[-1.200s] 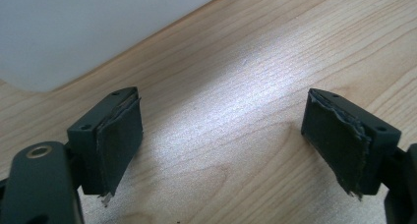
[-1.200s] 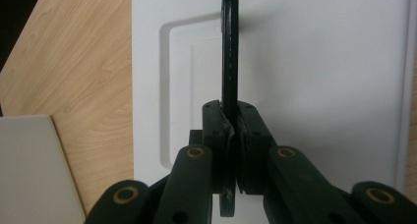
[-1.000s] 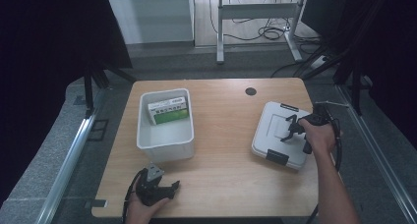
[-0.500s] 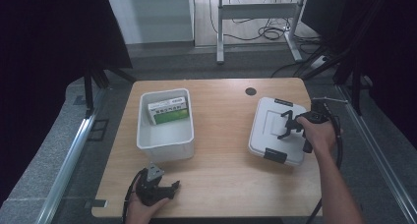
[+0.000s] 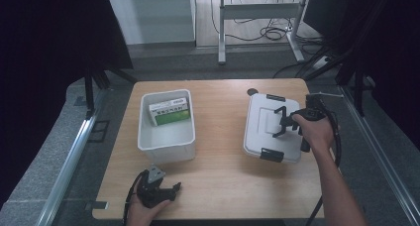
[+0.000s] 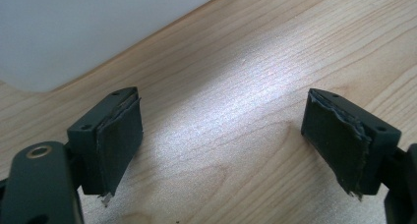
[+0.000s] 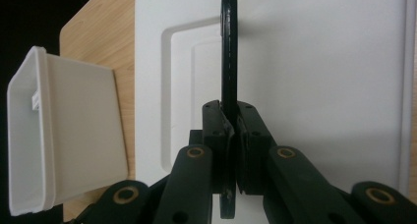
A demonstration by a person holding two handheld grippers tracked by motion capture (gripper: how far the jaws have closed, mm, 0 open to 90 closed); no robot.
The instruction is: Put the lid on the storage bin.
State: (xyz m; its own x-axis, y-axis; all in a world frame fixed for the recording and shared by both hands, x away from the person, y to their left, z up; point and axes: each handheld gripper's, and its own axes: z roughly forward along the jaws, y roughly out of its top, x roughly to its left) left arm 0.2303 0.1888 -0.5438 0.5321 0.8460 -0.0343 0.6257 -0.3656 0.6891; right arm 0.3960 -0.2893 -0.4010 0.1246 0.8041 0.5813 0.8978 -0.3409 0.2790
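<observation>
1. My right gripper is clamped on the lid's black handle, centre-right of the high view.
2. Bare table between lid and bin.
3. Left gripper at the bottom edge, jaws apart, nothing between.
4. The lid hides whatever lies beneath.

**Dim room, bright close-ups**

The high view is soft and slightly grainy; dark curtains swallow both sides while the surface stays evenly lit. In the left gripper view a pale glare streaks the wood. The nearest jaws in the right gripper view blur.
</observation>
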